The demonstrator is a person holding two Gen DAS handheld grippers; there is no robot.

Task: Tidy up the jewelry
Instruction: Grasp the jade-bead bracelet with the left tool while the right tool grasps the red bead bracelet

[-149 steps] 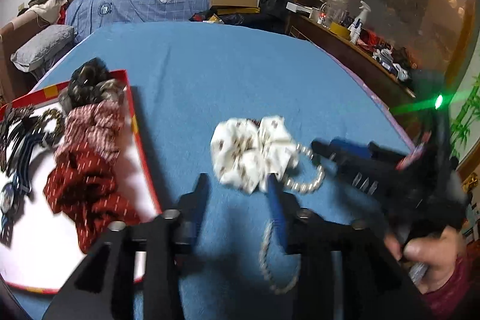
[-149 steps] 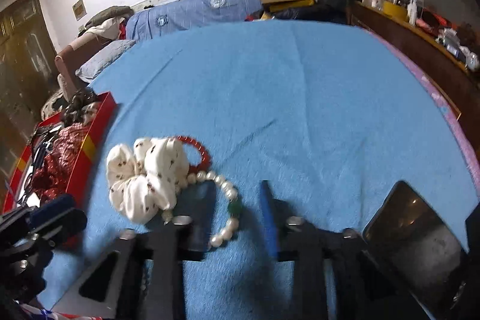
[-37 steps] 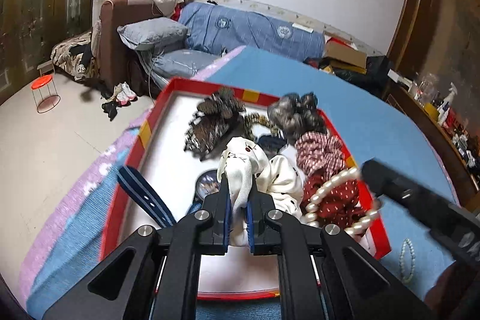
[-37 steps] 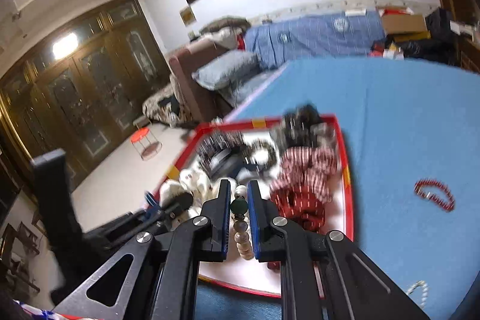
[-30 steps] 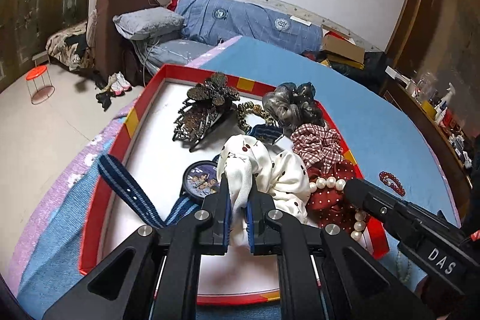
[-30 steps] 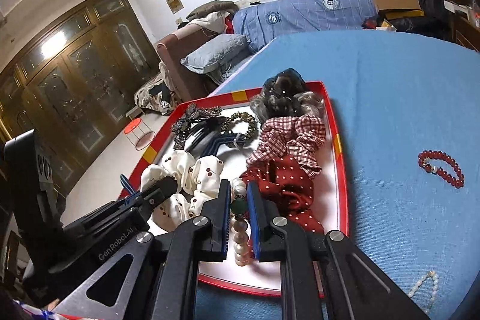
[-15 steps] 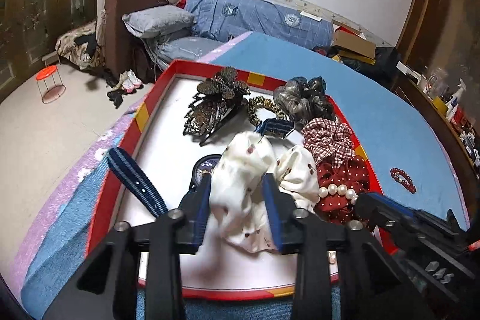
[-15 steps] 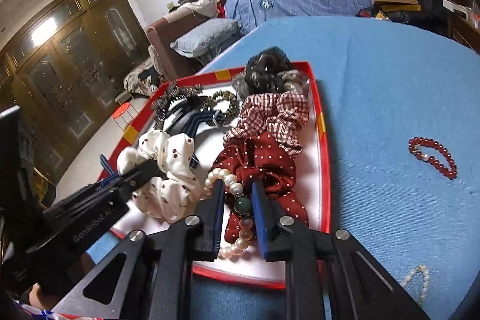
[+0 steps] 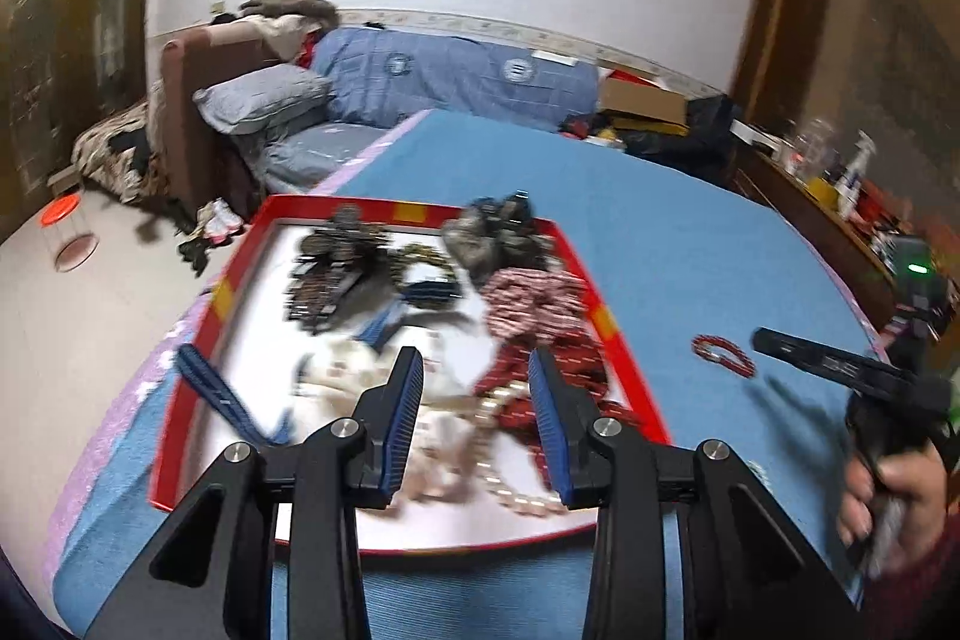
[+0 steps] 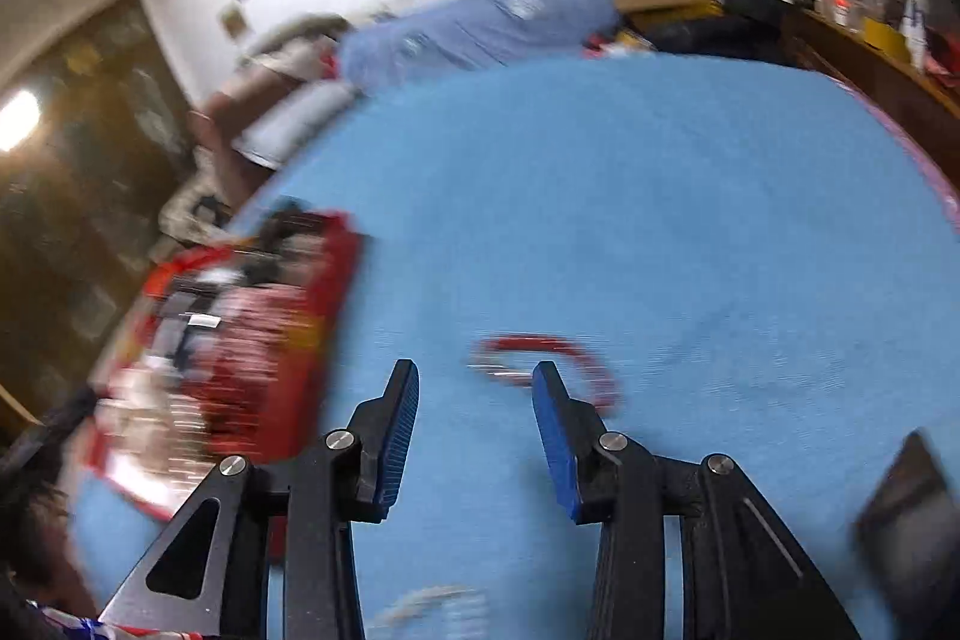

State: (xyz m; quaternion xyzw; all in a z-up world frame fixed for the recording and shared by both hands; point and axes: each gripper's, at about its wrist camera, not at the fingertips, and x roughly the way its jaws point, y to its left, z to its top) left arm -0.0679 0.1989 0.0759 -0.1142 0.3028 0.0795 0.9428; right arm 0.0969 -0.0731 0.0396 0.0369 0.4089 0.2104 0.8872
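Observation:
A red-rimmed white tray (image 9: 624,370) lies on the blue cloth and holds scrunchies, clips and a watch. The white spotted scrunchie (image 9: 348,382) and the pearl bracelet (image 9: 498,472) lie in its near part. My left gripper (image 9: 474,376) is open and empty above them. My right gripper (image 10: 474,388) is open and empty over the blue cloth, right of the tray (image 10: 342,292), with a red bead bracelet (image 10: 576,352) just beyond its right finger. That red bracelet (image 9: 723,355) and the right gripper (image 9: 840,364) show in the left wrist view. The right wrist view is blurred.
A thin pearl strand (image 10: 420,601) lies on the cloth near the right gripper's base. A dark flat object (image 10: 912,508) is at the right. A sofa with pillows (image 9: 288,100) stands behind, a cluttered wooden shelf (image 9: 840,196) to the right.
Both grippers have opened and let go: the white scrunchie and the pearl bracelet now lie in the tray. The left gripper has lifted back. The right gripper has swung right, over the red bracelet.

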